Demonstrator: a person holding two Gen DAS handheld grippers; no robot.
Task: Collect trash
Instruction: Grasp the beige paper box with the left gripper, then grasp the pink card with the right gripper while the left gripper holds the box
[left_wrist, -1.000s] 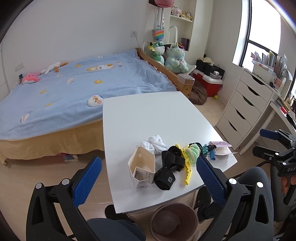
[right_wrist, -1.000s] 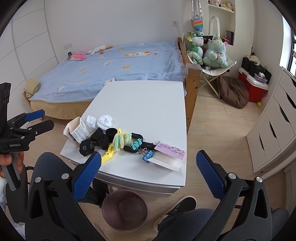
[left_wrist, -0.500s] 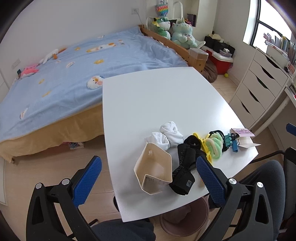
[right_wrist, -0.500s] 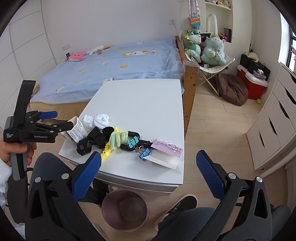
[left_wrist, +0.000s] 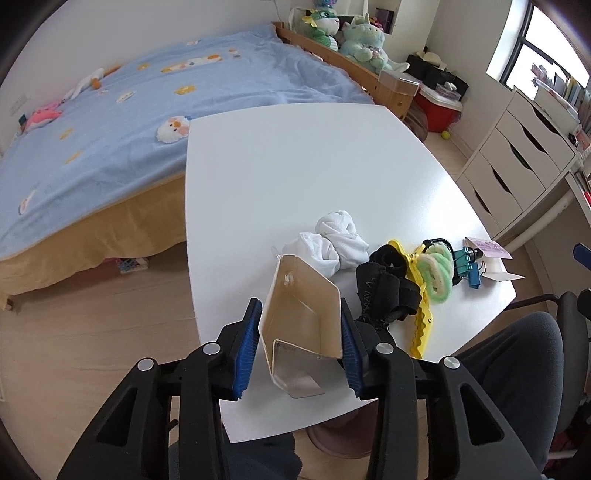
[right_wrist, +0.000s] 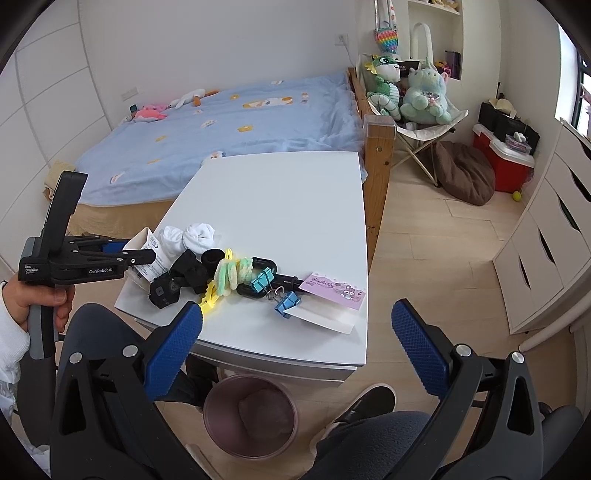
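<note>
A cream paper carton (left_wrist: 303, 306) lies open-mouthed on the near left of the white table (left_wrist: 295, 166). My left gripper (left_wrist: 299, 343) straddles it, its jaws closing, and the blue pads (left_wrist: 247, 343) touch both of the carton's side walls. In the right wrist view the same left gripper (right_wrist: 125, 254) reaches the carton (right_wrist: 147, 240) from the left, held by a hand. My right gripper (right_wrist: 295, 332) hangs open before the table's front edge with nothing between its fingers. A brown-purple bin (right_wrist: 207, 410) stands on the floor under that edge.
Beside the carton lie white socks (left_wrist: 332, 240), a black strap (left_wrist: 384, 291), a yellow clip (left_wrist: 417, 325), a green scrunchie (left_wrist: 439, 269), blue binder clips (left_wrist: 469, 258) and a pink card (left_wrist: 487, 247). A bed (left_wrist: 110, 129) lies beyond the table and white drawers (left_wrist: 517, 166) stand at right.
My left gripper came down and forward onto the carton, and its jaws went from wide open to touching the carton's sides. The right gripper stayed put.
</note>
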